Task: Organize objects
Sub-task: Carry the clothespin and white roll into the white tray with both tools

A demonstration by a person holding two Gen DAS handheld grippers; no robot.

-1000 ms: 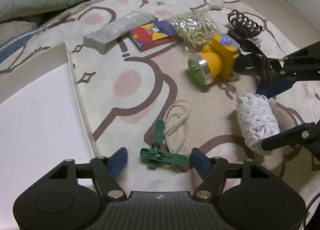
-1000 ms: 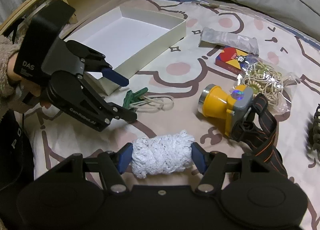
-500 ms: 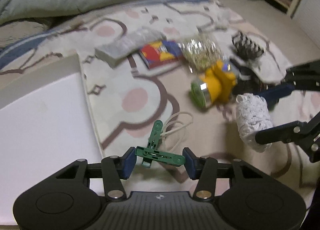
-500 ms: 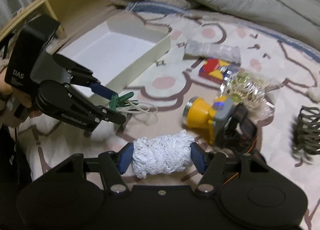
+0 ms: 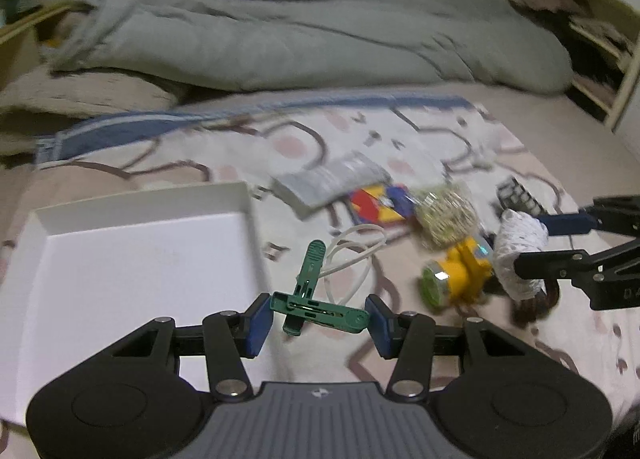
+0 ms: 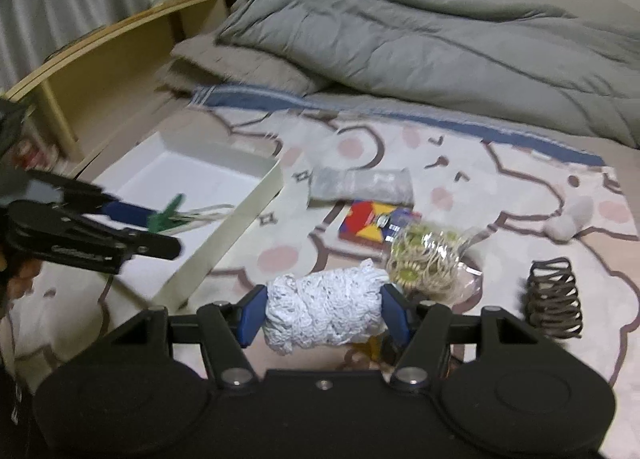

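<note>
**A:** What have you got in each hand right now?

**B:** Your left gripper is clamped on the green clothespins; the blue pads press the ends of the one lying crosswise, and a second pin is crossed over it, pointing away from you. A loop of white cord trails from them. Your right gripper is closed on the white lace roll, a pad against each end.

**A:** Where is all that relative to the white box?

**B:** Take the white box as your mark. The clothespins hang just off its right wall in the left wrist view; from the right wrist view they appear over its open inside. The lace roll is held off past the box's near corner, well apart from it.

**A:** And what's lying on the blanket?

**B:** Right of the box are a grey wrapped packet, a colourful card box, a clear bag of beige rings, a yellow headlamp and, farthest from the box, a dark claw hair clip. A grey duvet is heaped beyond the box.
</note>
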